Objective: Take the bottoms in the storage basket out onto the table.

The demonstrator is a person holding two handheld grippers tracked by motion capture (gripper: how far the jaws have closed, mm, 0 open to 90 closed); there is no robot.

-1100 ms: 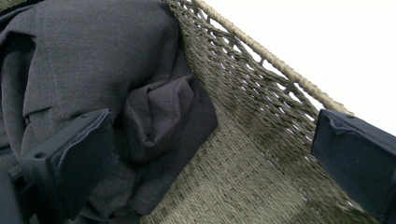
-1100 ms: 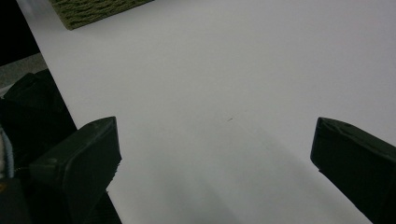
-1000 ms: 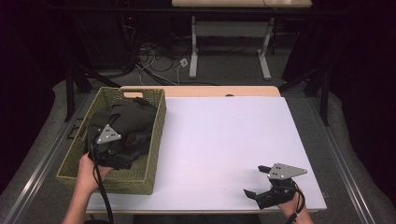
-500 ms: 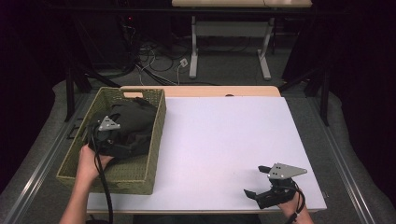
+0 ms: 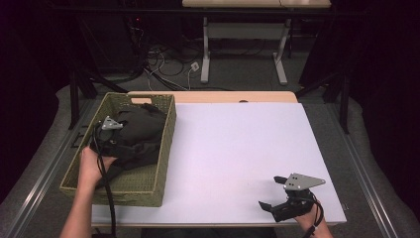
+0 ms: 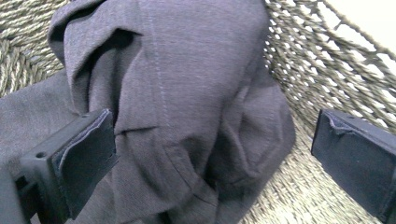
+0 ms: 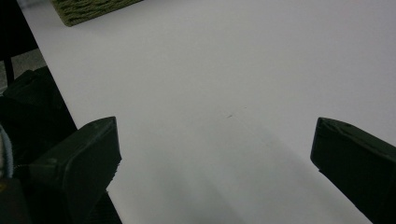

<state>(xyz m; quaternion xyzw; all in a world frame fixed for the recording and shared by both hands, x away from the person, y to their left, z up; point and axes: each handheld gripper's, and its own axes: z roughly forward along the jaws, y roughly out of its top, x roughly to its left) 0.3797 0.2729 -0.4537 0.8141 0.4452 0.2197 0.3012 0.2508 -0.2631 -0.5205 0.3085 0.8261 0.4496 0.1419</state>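
Note:
A woven green basket (image 5: 163,148) stands at the table's left side and holds a crumpled dark grey garment (image 5: 141,130). My left gripper (image 5: 110,133) is down inside the basket over the garment. In the left gripper view its jaws stand wide apart, with the grey cloth (image 6: 187,102) between and below them and the basket's weave (image 6: 322,79) behind. My right gripper (image 5: 275,198) rests low at the table's front right corner, open. In the right gripper view nothing but bare white table (image 7: 224,84) lies between its jaws.
The white table (image 5: 237,148) has a wooden strip along its far edge. A corner of the basket (image 7: 88,9) shows at the top left of the right gripper view. Behind the table stand desk legs and loose cables on the floor.
My left gripper has moved forward along the basket, farther from the person, over the garment. The right gripper has stayed in place.

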